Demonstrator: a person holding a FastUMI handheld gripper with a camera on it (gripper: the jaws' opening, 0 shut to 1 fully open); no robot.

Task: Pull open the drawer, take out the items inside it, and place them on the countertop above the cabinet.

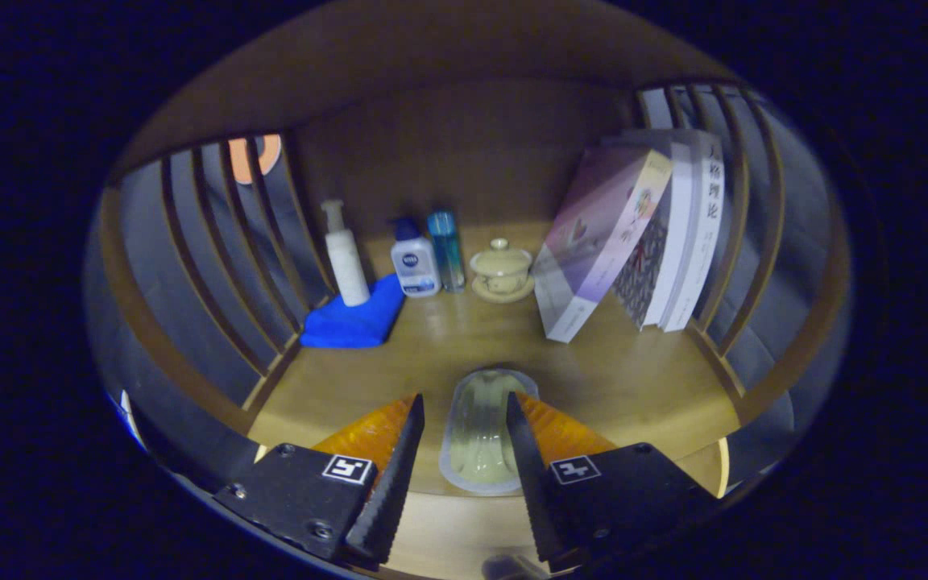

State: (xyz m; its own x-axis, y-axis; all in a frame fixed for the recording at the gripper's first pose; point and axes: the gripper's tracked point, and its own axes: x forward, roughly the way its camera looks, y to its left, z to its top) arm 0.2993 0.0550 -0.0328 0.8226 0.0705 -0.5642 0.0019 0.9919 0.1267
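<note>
A pale, translucent flat packet (pixel 480 435) lies on the wooden countertop (pixel 633 387), between my two fingers and reaching a little beyond their tips. My gripper (pixel 464 399) hangs over the countertop's front edge. Its fingers stand apart on either side of the packet. Wood shows between the left finger and the packet's edge, while the right finger runs along its other edge. Neither finger visibly presses on it. The drawer is hidden from this view.
Along the back stand a white pump bottle (pixel 345 254) on a folded blue cloth (pixel 351 318), a white bottle with a blue cap (pixel 415 262), a clear blue bottle (pixel 445 246) and a lidded teacup (pixel 502 270). Leaning books (pixel 633 234) stand at the right. Slatted wooden sides (pixel 214 266) close in both ends.
</note>
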